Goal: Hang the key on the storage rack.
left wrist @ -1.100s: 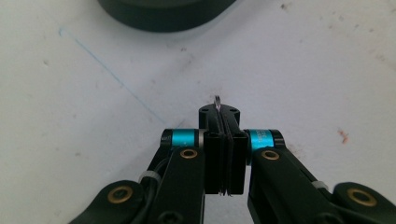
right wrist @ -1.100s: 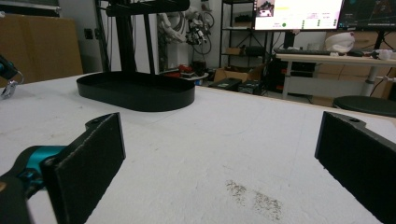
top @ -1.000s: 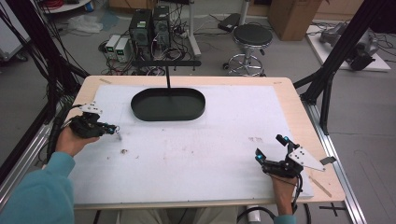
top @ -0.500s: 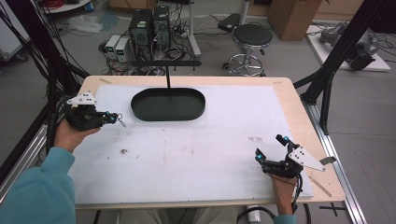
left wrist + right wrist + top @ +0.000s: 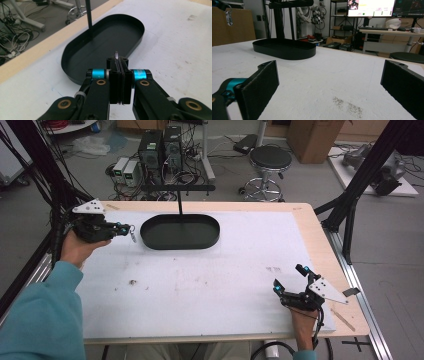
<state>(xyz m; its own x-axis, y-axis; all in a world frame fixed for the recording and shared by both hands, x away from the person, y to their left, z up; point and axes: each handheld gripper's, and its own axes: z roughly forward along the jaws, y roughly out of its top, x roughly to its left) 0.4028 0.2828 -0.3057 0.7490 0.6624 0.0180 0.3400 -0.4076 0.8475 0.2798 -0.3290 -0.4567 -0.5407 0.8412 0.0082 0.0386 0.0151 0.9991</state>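
My left gripper [image 5: 126,228] hovers over the table's far left, just left of the black oval tray [image 5: 180,232]. It is shut on a small silvery metal clasp [image 5: 133,236] that hangs from its tips. In the left gripper view the clasp's thin edge [image 5: 116,55] pokes up between the closed jaws [image 5: 117,62], with the tray [image 5: 82,60] right ahead. A thin black T-shaped stand [image 5: 177,188] rises from the tray's far side. My right gripper [image 5: 289,278] rests open near the front right corner, nothing between its pads [image 5: 262,80].
A small dark speck [image 5: 133,281] lies on the white table cover [image 5: 225,270] in front of the left hand. The wooden table edge [image 5: 320,240] runs along the right. Black frame posts [image 5: 350,200] stand at both sides. The tray [image 5: 284,51] lies far ahead in the right gripper view.
The left hand has risen and moved toward the far edge with the clasp held in it, closer to the tray's level. The right gripper has stayed still and open.
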